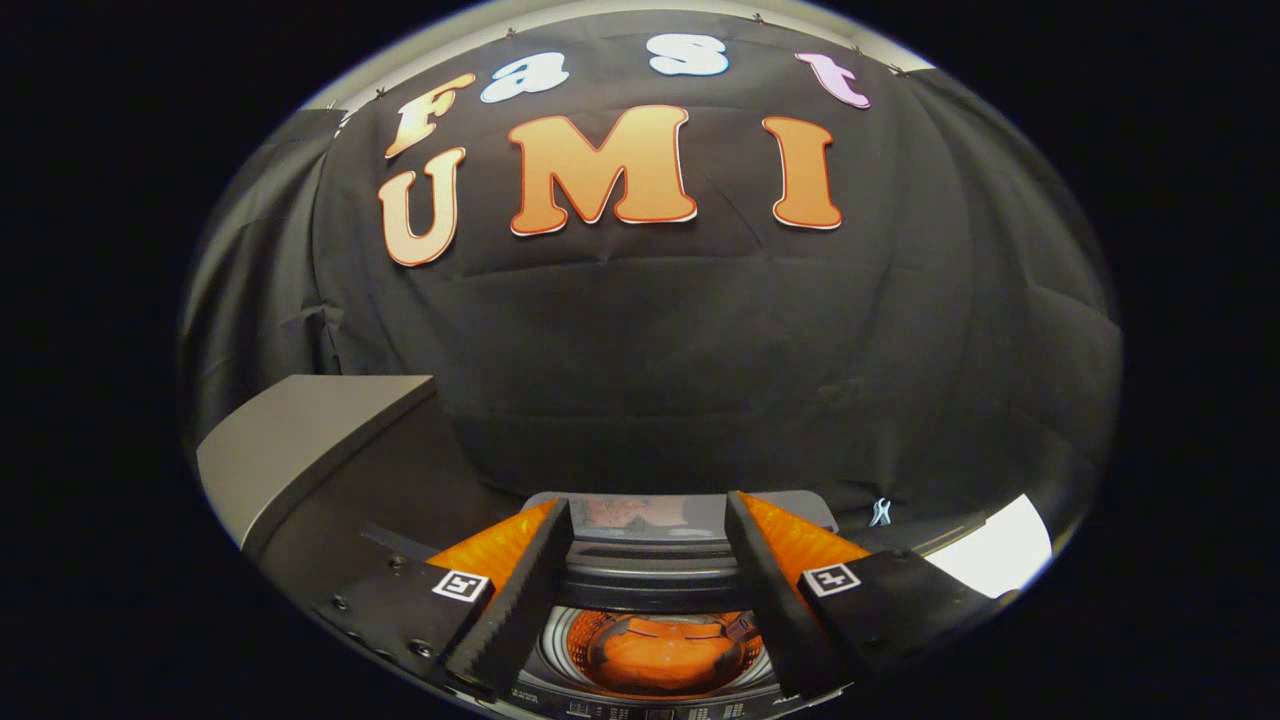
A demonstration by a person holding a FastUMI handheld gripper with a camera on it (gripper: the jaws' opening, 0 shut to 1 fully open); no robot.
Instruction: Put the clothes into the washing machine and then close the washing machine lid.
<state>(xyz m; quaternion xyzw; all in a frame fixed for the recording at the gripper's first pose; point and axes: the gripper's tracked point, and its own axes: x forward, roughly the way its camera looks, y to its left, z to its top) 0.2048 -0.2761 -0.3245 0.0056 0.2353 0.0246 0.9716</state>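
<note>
Inside washing machine: orange clothes.

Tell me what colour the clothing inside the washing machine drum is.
Orange. The gripper view shows the clothing in the drum between the open gripper's fingers.

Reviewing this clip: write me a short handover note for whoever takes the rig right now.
Gripper: fingers open, nothing between the pads, held above the washing machine.
Clothes: an orange garment lies inside the drum, seen below and between the fingers.
Lid: raised, standing just beyond the fingertips at the back of the machine.
Done: the clothes appear to be in the drum.
Left: bring the lid down to close the machine. A grey block sits off to the left, apart from the machine.
</note>
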